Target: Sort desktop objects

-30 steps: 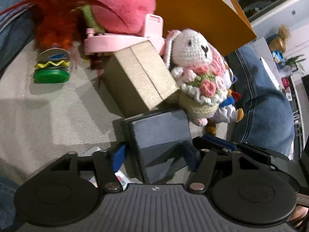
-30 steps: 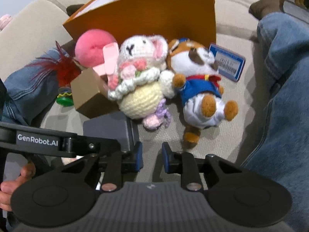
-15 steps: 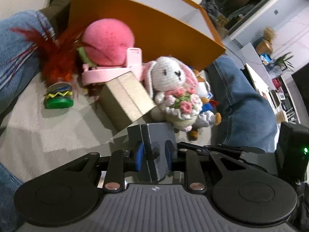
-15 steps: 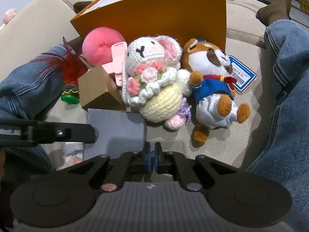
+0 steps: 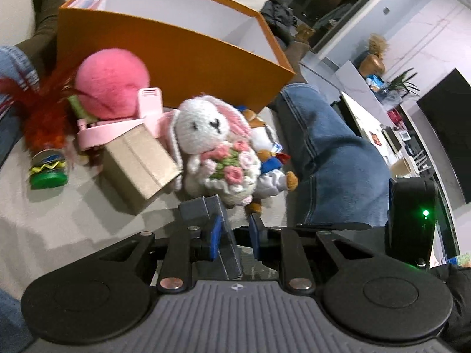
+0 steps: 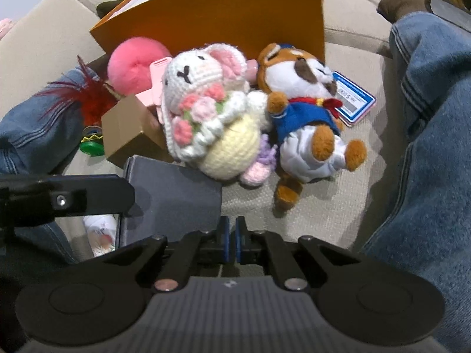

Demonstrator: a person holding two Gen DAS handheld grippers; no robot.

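My left gripper (image 5: 234, 236) is shut on a dark grey box (image 5: 217, 235) and holds it edge-on, lifted off the beige sofa cushion; the box also shows in the right wrist view (image 6: 173, 203). My right gripper (image 6: 231, 242) is shut and empty, just right of that box. Behind lie a crocheted white bunny (image 6: 206, 103) (image 5: 212, 141), a brown-and-white plush in blue (image 6: 306, 117), a tan cardboard box (image 5: 138, 164) (image 6: 129, 129), a pink ball (image 5: 112, 82) (image 6: 135, 64) and a pink plastic piece (image 5: 117, 126).
A big open orange box (image 5: 164, 50) (image 6: 235, 8) stands behind the toys. A red feather toy on a green base (image 5: 47, 173) lies at the left. A blue-edged tag (image 6: 353, 100) lies by the plush. Jeans-clad legs (image 5: 332, 161) (image 6: 426, 117) flank both sides.
My left gripper has closed on the grey box, lifted it and turned it edge-on. My right gripper has shut and pulled back slightly.
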